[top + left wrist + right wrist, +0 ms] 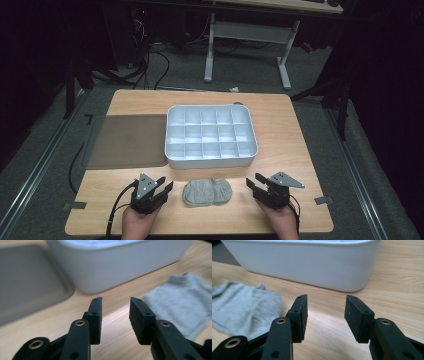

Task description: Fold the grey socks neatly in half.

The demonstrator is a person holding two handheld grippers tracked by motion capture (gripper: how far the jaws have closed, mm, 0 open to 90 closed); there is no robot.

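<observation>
Flanking the grey sock (207,192) at the lower centre of the frame, we rest our left gripper (161,191) and right gripper (256,185) with jaws wide and empty, probably ready to fold it for the white divided tray (172,160) just above.

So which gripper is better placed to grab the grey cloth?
Roughly even: the grey cloth lies between the open left gripper and open right gripper. Left looks marginally nearer its edge.
</observation>
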